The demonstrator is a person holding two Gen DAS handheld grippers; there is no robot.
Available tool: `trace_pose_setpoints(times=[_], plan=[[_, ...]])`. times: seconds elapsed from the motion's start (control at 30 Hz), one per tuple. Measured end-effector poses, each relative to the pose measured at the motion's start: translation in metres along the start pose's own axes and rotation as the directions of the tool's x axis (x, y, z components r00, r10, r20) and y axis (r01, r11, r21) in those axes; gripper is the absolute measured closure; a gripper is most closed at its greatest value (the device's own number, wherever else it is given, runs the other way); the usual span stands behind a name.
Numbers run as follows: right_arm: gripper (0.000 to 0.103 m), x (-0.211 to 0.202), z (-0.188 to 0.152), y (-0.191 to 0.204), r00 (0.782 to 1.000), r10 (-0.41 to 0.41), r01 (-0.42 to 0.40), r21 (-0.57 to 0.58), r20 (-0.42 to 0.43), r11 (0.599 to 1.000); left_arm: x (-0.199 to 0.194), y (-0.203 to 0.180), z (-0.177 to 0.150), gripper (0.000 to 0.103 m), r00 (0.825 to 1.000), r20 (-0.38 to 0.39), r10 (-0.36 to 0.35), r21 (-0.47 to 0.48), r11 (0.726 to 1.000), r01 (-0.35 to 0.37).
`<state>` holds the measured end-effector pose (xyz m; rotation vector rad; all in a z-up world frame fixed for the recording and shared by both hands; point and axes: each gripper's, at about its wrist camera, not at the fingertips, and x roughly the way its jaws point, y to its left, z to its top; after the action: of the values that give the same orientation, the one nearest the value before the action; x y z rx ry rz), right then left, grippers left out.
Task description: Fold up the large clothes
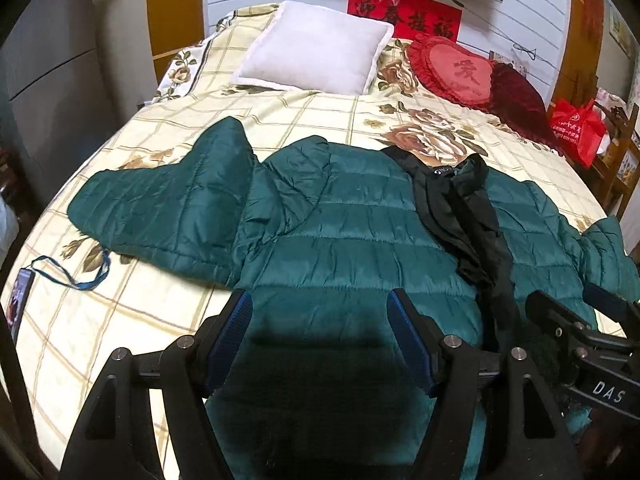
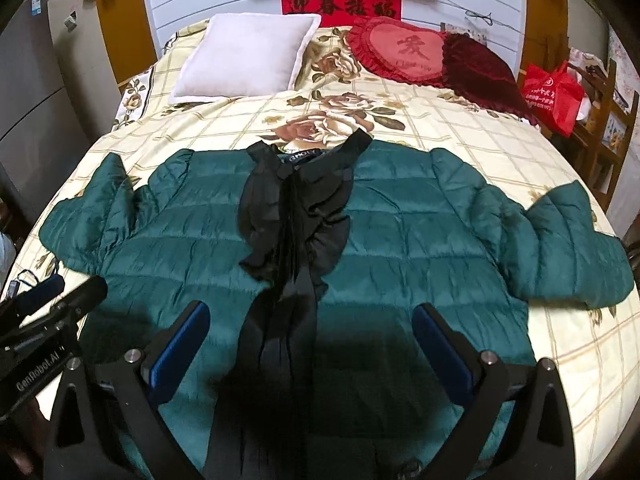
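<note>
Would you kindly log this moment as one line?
jacket flat on bed | sleeves spread | left claw open | right claw open

The bed (image 2: 460, 152), under a checked floral cover, carries the green quilted jacket (image 2: 400, 232) just ahead of the gripper fingers — beyond it a white pillow (image 2: 244, 60) and red heart cushions (image 2: 400, 50) — a blue lanyard (image 1: 80, 276) at far left.
</note>
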<state>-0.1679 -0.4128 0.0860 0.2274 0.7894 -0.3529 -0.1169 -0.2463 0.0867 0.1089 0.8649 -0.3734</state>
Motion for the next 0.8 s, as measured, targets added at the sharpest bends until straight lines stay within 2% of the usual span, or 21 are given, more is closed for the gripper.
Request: trace_pose_setpoints(times=[0.27,0.8], plan=[[0.001,0.026,0.015,-0.001,1.000,-0.006,0.006,0.003,-0.017,1.000,0.023,-0.001,0.012,0.062,1.000,-0.010,0.012,-0.006,1.000,-0.012],[0.001,0.061,0.019,-0.004,0.999,-0.013,0.014,0.019,-0.044,1.000,0.047,0.009,0.021,0.062,0.999,-0.032,0.030,-0.010,0.999,-0.030]])
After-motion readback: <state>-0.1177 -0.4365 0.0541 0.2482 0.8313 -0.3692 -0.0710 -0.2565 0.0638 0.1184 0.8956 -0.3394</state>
